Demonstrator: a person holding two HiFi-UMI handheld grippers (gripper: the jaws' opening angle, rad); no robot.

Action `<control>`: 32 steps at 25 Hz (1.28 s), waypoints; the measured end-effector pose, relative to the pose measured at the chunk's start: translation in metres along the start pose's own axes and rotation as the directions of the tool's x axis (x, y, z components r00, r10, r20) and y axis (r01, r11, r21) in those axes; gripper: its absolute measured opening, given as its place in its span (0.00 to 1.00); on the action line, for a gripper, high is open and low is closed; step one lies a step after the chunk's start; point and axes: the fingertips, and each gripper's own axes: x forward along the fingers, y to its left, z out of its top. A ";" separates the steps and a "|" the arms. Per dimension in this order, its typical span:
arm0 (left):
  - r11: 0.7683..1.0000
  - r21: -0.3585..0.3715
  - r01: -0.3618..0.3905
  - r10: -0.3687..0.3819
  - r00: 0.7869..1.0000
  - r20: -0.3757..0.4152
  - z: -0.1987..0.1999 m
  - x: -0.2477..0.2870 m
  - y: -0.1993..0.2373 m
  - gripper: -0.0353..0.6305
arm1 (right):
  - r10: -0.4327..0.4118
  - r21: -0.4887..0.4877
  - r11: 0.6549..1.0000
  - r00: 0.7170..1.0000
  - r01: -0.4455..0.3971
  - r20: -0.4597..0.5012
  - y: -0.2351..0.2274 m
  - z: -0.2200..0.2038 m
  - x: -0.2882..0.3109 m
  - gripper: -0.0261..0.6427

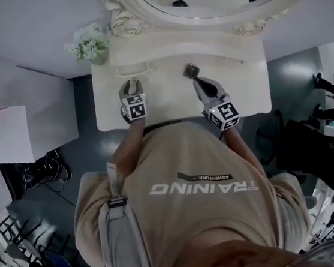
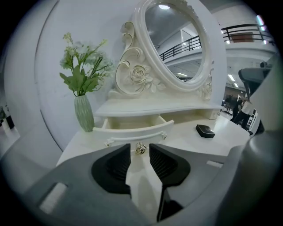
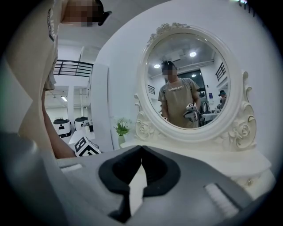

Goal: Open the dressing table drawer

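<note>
Nearest the person, the left hand-held gripper [image 2: 139,146] is being held over the front of the white surface [image 2: 188,142] with its jaws standing apart and nothing being pressed between the pads. Just beyond the fingertips, the small gold knob [image 2: 140,150] is being framed in the gap, and whether it is being touched cannot be told. The knob is being carried by the dressing table drawer [image 2: 132,130], which is being shown pulled partly out of the low shelf section at the left of the surface, with its pale inside exposed. To the right, the right hand-held gripper [image 3: 141,148] is being kept above the surface with its jaw tips closed together and nothing held; the marker cube [image 3: 86,146] of the left one is being seen beside it. A little farther along the surface, a small black box [image 2: 205,131] is being shown lying flat, well apart from the drawer. At the back left corner, a green ribbed vase [image 2: 84,114] of white flowers is being shown upright, just beside the drawer's left end. Behind everything, the oval mirror [image 3: 190,79] in its carved white frame is being shown against the wall, with the person's reflection [image 3: 179,100] being caught in the glass.
</note>
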 end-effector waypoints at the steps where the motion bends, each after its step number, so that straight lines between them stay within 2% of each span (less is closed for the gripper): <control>1: 1.000 -0.003 -0.001 0.001 1.000 0.006 0.000 -0.006 0.001 0.24 | 0.007 -0.003 1.000 1.000 -0.007 0.001 0.000 0.001 0.002 0.05; 4: 1.000 -0.007 0.022 -0.022 0.998 0.054 0.008 -0.027 0.002 0.23 | 0.025 -0.013 1.000 1.000 -0.025 0.001 -0.001 0.005 0.011 0.04; 6: 0.999 0.006 0.047 -0.047 0.995 0.093 0.016 -0.038 0.003 0.09 | 0.039 -0.019 0.999 0.999 -0.039 -0.001 -0.001 0.008 0.019 0.05; 7: 0.998 0.007 0.061 -0.062 0.992 0.111 0.020 -0.043 0.005 0.06 | 0.046 -0.023 0.999 0.999 -0.046 -0.002 0.000 0.010 0.023 0.05; 10: 0.994 -0.028 0.105 -0.098 0.979 0.181 0.043 -0.062 0.012 0.06 | 0.058 -0.037 0.998 0.998 -0.059 -0.009 0.002 0.017 0.034 0.04; 13: 0.992 -0.012 0.126 -0.119 0.960 0.255 0.082 -0.082 0.019 0.06 | 0.057 -0.045 0.997 0.998 -0.057 -0.004 0.002 0.028 0.044 0.04; 18: 0.981 0.025 0.194 -0.190 0.908 0.373 0.157 -0.104 0.025 0.06 | 0.036 -0.064 0.997 0.999 -0.035 0.016 0.002 0.047 0.063 0.05; 24: 0.969 0.121 0.217 -0.248 0.870 0.426 0.208 -0.109 0.028 0.06 | -0.024 -0.088 0.996 1.000 0.024 0.003 0.001 0.069 0.088 0.05; 32: 0.960 0.105 0.259 -0.277 0.829 0.485 0.240 -0.113 0.037 0.06 | -0.027 -0.075 0.997 0.998 0.032 0.065 0.011 0.105 0.098 0.05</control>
